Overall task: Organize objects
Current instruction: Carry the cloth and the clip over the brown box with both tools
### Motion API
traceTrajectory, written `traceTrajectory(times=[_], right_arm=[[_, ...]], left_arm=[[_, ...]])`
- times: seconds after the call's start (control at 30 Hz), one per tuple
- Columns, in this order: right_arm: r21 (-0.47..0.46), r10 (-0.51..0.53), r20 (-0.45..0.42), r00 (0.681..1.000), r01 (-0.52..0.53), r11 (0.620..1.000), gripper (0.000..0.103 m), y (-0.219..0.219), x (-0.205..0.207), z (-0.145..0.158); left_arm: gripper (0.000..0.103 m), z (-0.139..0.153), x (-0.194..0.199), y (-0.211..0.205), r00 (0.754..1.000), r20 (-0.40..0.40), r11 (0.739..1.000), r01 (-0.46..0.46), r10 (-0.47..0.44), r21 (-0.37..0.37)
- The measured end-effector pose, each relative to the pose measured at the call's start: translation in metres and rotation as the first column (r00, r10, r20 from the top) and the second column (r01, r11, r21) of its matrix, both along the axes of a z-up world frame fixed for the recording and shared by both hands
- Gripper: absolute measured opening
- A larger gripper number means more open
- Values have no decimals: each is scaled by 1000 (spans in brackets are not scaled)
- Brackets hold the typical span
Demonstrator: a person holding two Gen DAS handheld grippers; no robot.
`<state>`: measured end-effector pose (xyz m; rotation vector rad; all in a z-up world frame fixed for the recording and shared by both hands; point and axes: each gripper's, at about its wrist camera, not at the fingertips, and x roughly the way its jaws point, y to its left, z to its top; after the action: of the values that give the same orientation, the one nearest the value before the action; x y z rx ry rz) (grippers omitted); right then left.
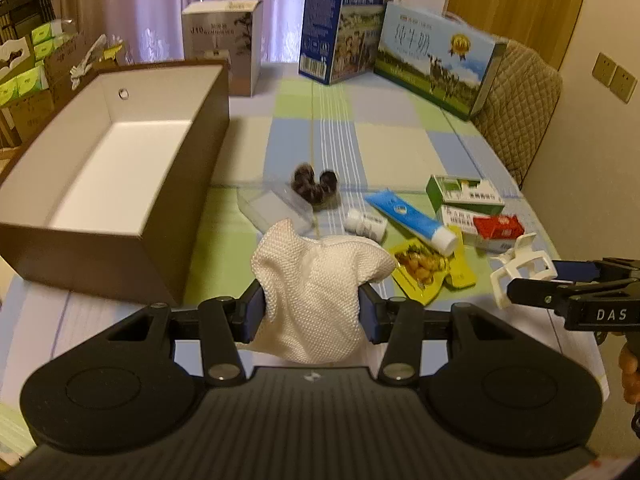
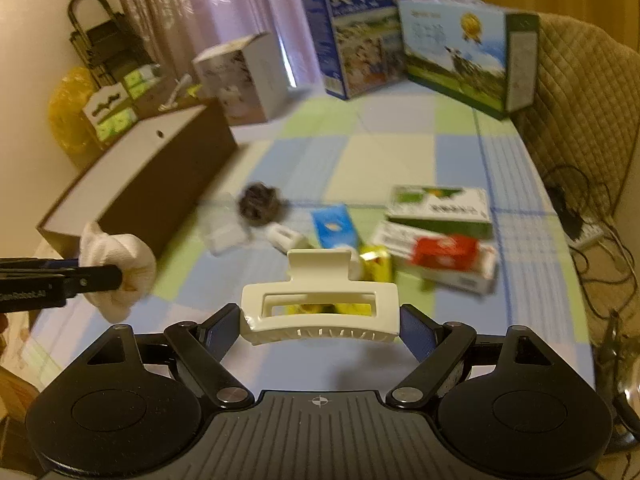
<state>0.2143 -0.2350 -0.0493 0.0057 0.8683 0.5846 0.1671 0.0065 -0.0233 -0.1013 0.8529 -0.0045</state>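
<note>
My left gripper (image 1: pixel 312 316) is shut on a crumpled white cloth (image 1: pixel 316 280), held above the table's near edge; the cloth (image 2: pixel 116 268) also shows at the left of the right wrist view. My right gripper (image 2: pixel 320 320) is shut on a cream hair claw clip (image 2: pixel 320 312), gripped across its length; that clip (image 1: pixel 520 268) appears at the right of the left wrist view. An open brown box with a white inside (image 1: pixel 120 168) stands empty to the left. Loose items lie on the checked cloth ahead: a blue tube (image 1: pixel 412 218), a white bottle (image 1: pixel 366 222), a yellow snack packet (image 1: pixel 424 272), a dark furry scrunchie (image 1: pixel 316 186), a clear plastic case (image 1: pixel 276 208).
Green and red medicine boxes (image 1: pixel 464 192) lie at the right. Two milk cartons (image 1: pixel 436 56) and a white carton (image 1: pixel 224 40) stand at the table's far end. A quilted chair (image 1: pixel 520 112) flanks the right side. Cables (image 2: pixel 580 216) trail beyond the right edge. Shelves with tissue packs (image 1: pixel 36 60) stand far left.
</note>
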Motion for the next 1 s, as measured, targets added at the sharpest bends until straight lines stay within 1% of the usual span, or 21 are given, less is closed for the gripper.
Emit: traceTrajectory(times=[0.3,0.57,0.83,1.0], right_arm=[[39,57,33,998,-58,998,82,64,-5,24],[76,142,53,989,-145,986,82,135,-5,36],[100,243,72,967,-249,963,82,218,1,37],[85,296,76,952,-302,950,82,269,7,33]], left_arm=[[43,26,2,49,999,41,1000,-1,0,6],[43,39,8,106,998,59,999,-39,38,13],[43,44,20,167,993,66,994,-98,96,37],[43,42,32,204,990,52,989,-137,134,59]])
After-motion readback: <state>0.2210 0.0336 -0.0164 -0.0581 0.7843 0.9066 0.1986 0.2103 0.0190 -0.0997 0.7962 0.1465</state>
